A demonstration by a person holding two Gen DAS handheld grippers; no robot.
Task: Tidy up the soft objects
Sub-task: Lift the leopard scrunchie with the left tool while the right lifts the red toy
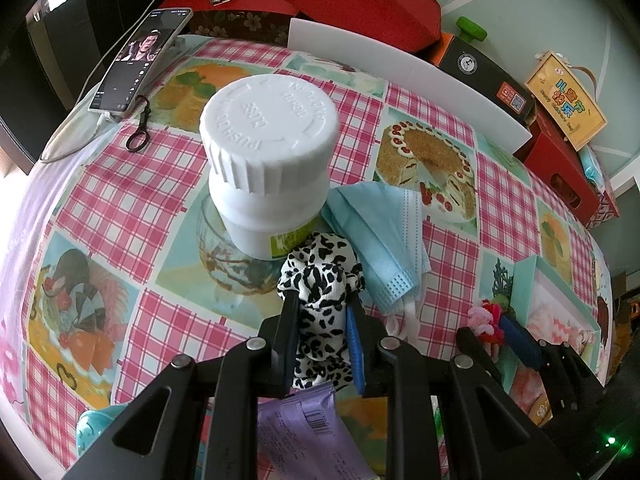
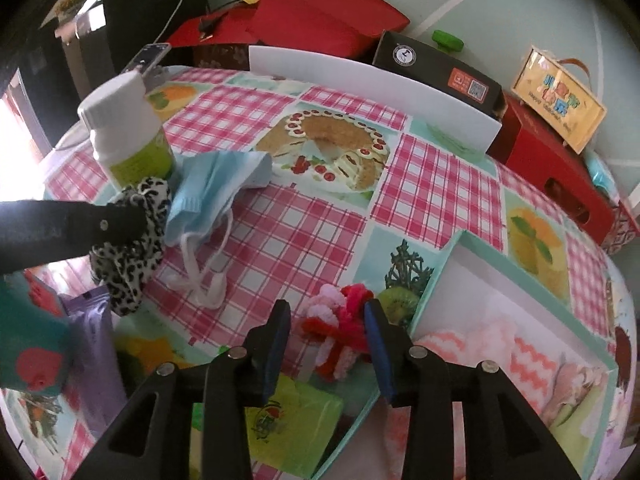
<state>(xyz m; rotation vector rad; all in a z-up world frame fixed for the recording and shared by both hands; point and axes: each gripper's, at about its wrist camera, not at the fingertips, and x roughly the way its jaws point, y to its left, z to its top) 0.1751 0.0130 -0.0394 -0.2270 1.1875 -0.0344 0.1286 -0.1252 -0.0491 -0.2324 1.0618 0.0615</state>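
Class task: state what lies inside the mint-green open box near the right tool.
Inside the mint-green box lie soft pink-and-white zigzag cloths and a pale folded fabric. Anything beneath them is covered, and the near end is hidden behind the right tool.

Bright daylight from left, fisheye-warped edges, dark vignette corners.

This looks like a home dining corner: ahead of the grippers a table wears a pink checked oilcloth printed with cakes, a charging phone lies far left, and red gift boxes crowd the wall beyond.
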